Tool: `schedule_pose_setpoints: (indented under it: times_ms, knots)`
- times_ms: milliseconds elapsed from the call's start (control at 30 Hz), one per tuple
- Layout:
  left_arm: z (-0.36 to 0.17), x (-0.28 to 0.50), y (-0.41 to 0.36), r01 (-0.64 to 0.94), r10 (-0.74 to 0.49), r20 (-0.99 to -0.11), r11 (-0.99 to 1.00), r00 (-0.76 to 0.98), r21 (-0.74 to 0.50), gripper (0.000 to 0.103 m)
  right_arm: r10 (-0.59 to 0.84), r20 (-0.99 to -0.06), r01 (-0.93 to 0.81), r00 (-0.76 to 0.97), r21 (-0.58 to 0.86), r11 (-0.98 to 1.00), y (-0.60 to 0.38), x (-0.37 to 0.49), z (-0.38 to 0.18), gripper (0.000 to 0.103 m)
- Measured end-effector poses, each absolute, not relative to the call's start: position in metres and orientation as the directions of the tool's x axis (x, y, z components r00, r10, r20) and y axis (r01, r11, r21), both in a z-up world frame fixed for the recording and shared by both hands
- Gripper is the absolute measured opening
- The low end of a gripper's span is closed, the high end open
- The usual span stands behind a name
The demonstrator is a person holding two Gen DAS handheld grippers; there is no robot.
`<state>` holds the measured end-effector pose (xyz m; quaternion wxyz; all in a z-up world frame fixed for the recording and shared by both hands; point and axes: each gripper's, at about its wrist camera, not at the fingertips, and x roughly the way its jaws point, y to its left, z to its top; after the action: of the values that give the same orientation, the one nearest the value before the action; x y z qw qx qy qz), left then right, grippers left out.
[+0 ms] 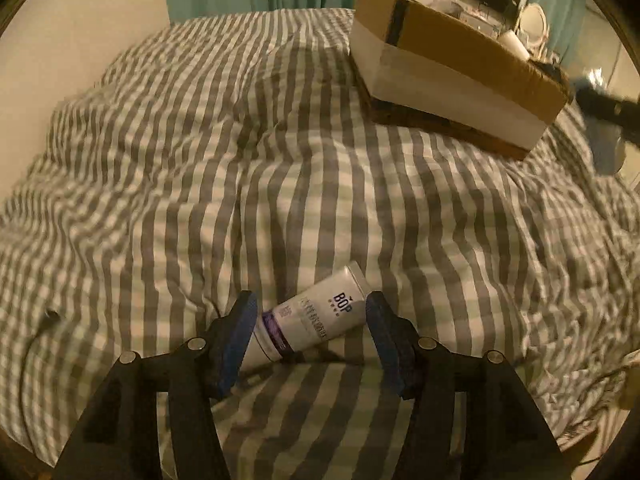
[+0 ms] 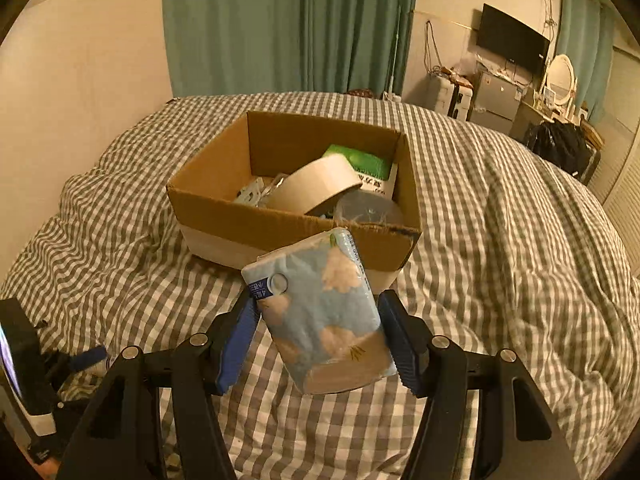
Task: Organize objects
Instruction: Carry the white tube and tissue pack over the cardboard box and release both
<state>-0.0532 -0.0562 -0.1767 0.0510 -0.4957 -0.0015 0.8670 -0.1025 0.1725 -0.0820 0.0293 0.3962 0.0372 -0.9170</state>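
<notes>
The left gripper (image 1: 312, 340) hangs low over a checked duvet (image 1: 200, 184) with its jaws wide. A white tube (image 1: 308, 316) lies flat on the duvet between the blue pads (image 1: 240, 336). Its cap end sits against the left pad, and its flat end points far and to the right, close to the right pad. Whether either pad presses on the tube cannot be told. A cardboard box (image 1: 452, 80) stands on the duvet far to the right, well apart from the tube.

The right gripper (image 2: 316, 344) holds a tissue pack (image 2: 320, 320), its jaws closed on the pack's two sides. The pack is pale blue with light flower shapes, tilted a little, and is lifted clear of the duvet (image 2: 500, 240). It is just near of the box (image 2: 224, 216), with its top edge overlapping the box's near wall in the right wrist view.

The box is open at the top. Inside it a tape roll (image 2: 316, 188) leans, with a green packet (image 2: 362, 162) behind it and a clear round lid (image 2: 368, 208) at the near right. Small white items lie at the left, too cluttered to name. Teal curtains (image 2: 280, 24) hang beyond the bed.
</notes>
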Motion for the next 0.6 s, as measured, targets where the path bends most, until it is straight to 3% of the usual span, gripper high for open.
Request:
schedule_pose_setpoints:
  times_ms: [100,433,500,533,600]
  knots:
    - [-0.179,-0.045,-0.061,-0.094,0.096,-0.870,-0.994,-0.484,-0.057,0.072,-0.025,-0.741,0.085,-0.671,-0.043,-0.996,0.163,-0.100,-0.083,0.061]
    - [-0.197,-0.062,-0.076,-0.117,0.171,-0.905,-0.984,-0.390,-0.135,0.073,-0.039,-0.737,0.156,-0.675,-0.091,-0.984,0.125,-0.080,-0.077,0.061]
    - [-0.198,-0.064,-0.077,-0.139,0.205,-0.899,-0.977,-0.386,-0.163,0.062,-0.044,-0.732,0.167,-0.680,-0.096,-0.981,0.122,-0.075,-0.073,0.061]
    - [-0.197,-0.062,-0.076,-0.155,0.221,-0.894,-0.973,-0.390,-0.173,0.047,-0.045,-0.728,0.172,-0.684,-0.101,-0.980,0.121,-0.071,-0.070,0.061]
    - [-0.191,-0.055,-0.069,-0.189,0.200,-0.884,-0.973,-0.422,-0.130,0.038,-0.044,-0.725,0.174,-0.687,-0.105,-0.979,0.119,-0.067,-0.067,0.061]
